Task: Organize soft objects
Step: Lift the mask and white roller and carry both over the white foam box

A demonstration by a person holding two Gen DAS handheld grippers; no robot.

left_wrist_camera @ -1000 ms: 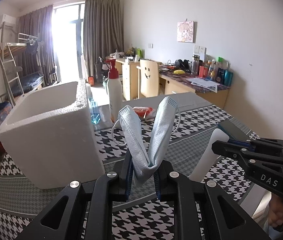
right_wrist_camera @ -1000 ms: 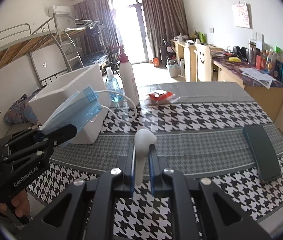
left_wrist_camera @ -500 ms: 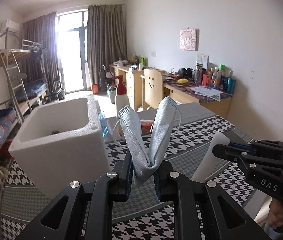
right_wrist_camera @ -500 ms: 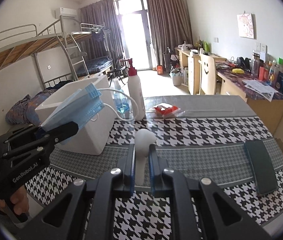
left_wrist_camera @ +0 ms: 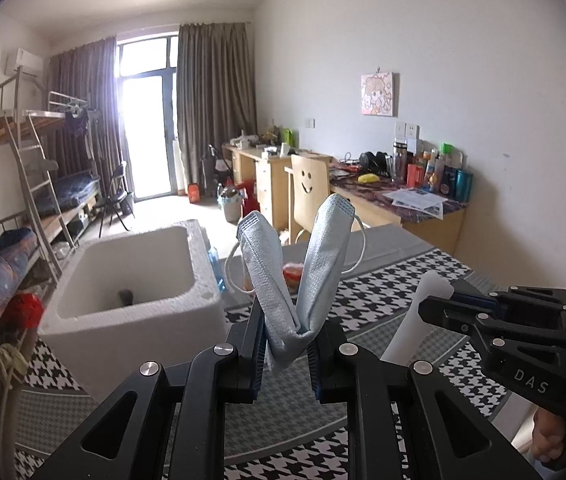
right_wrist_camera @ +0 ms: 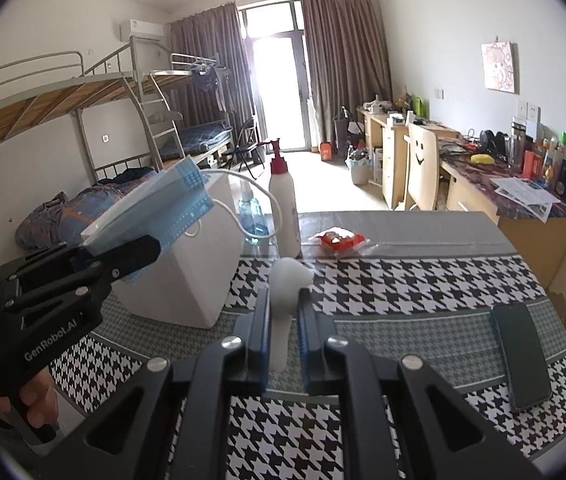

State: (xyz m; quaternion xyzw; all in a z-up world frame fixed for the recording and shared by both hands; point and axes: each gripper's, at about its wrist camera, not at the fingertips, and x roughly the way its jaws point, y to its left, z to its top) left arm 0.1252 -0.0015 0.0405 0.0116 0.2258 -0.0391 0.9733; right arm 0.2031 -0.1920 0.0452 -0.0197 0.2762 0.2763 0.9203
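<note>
Nearest the left camera, the left hand-held gripper point(left_wrist_camera: 286, 354) is pinching a folded blue face mask point(left_wrist_camera: 297, 270) above the bench point(left_wrist_camera: 395, 280). Beside it, the right hand-held gripper point(right_wrist_camera: 284, 330) is clamping a white foam strip point(right_wrist_camera: 285, 292). Farther off, a white foam box point(left_wrist_camera: 131, 284) is sitting on the bench.

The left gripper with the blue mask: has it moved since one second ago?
Yes. The left gripper, shut on the blue mask, has risen: the foam box sits lower in its view, its inside now visible.
</note>
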